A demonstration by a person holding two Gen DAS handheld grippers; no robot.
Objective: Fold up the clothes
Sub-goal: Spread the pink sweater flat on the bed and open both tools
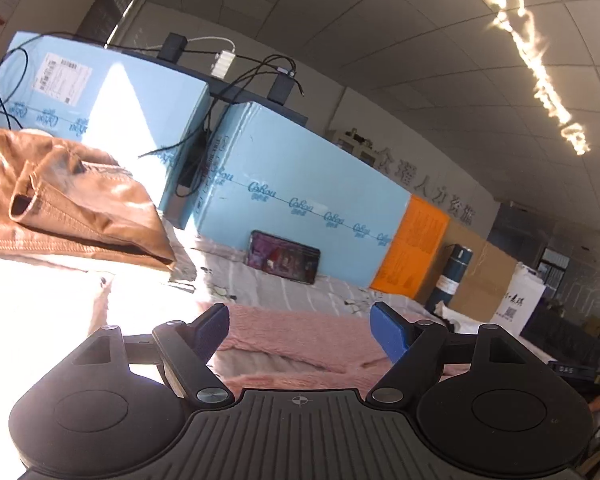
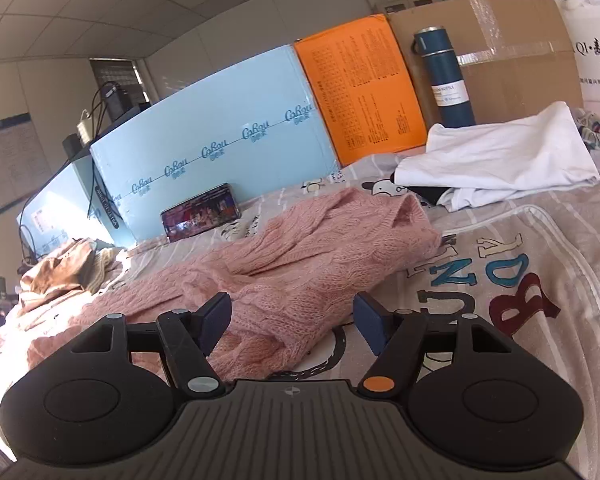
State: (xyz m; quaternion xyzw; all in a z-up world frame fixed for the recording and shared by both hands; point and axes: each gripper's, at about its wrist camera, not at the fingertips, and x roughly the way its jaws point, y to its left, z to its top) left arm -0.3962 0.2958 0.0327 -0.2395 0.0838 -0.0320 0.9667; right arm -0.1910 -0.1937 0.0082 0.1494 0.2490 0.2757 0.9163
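Note:
A pink knitted sweater (image 2: 300,248) lies crumpled across the printed bedsheet (image 2: 520,280). It also shows in the left wrist view (image 1: 300,328), just past my fingers. My right gripper (image 2: 294,320) is open and empty, low over the sweater's near edge. My left gripper (image 1: 298,328) is open and empty, just above the sweater. A brown leather jacket (image 1: 68,204) lies folded on a pile at the left; it also shows small in the right wrist view (image 2: 60,268). A white garment (image 2: 500,160) lies bunched at the far right.
Light blue boxes (image 2: 220,140), an orange box (image 2: 364,88) and a cardboard box (image 2: 500,48) line the back. A phone (image 2: 202,216) leans on the blue box. A dark blue flask (image 2: 444,76) stands by the cardboard. Cables (image 1: 228,92) hang over the boxes.

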